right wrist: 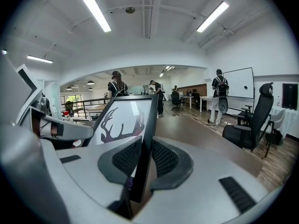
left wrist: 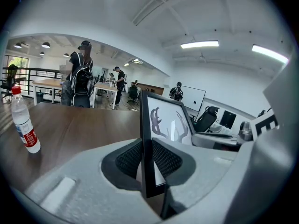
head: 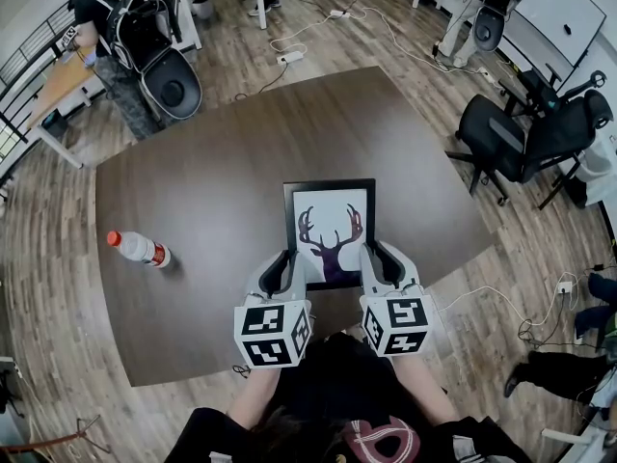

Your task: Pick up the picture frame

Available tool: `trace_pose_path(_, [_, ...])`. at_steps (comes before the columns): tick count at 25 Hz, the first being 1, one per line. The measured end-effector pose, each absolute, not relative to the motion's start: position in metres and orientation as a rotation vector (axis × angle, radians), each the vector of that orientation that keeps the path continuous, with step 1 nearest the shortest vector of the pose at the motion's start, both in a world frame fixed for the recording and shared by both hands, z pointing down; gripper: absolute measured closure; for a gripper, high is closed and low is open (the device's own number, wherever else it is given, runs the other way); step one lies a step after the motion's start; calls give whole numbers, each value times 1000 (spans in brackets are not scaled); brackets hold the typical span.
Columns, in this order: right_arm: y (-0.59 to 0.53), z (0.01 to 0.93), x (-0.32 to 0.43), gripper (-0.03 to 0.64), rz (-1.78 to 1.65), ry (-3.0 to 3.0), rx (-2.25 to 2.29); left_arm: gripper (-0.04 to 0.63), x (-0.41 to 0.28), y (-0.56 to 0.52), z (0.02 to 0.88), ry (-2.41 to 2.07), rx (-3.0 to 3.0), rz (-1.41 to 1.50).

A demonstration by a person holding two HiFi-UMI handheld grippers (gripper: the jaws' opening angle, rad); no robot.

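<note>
Head view | picture frame [head: 330, 222] at tabletop [head: 193, 191] near edge | my left fingers [left wrist: 128, 160], right fingers [right wrist: 164, 158] clamped on its side edges | grasp done; lift-off unclear.

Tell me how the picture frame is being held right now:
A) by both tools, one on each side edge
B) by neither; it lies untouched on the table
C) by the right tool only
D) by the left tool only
A: the left tool is closed on the left edge of the picture frame, and the right tool is closed on its right edge.
</note>
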State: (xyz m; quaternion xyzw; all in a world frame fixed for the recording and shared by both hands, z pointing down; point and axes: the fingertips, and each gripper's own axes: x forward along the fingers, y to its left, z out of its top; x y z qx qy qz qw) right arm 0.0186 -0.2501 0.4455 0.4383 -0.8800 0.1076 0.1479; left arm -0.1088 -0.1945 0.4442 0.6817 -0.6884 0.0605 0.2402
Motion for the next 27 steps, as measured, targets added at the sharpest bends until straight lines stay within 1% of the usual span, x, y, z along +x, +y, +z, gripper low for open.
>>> trace_pose_path(27, [-247, 451, 16, 541, 281, -2543, 1258, 520, -111, -192, 451, -1888, 1872, 174])
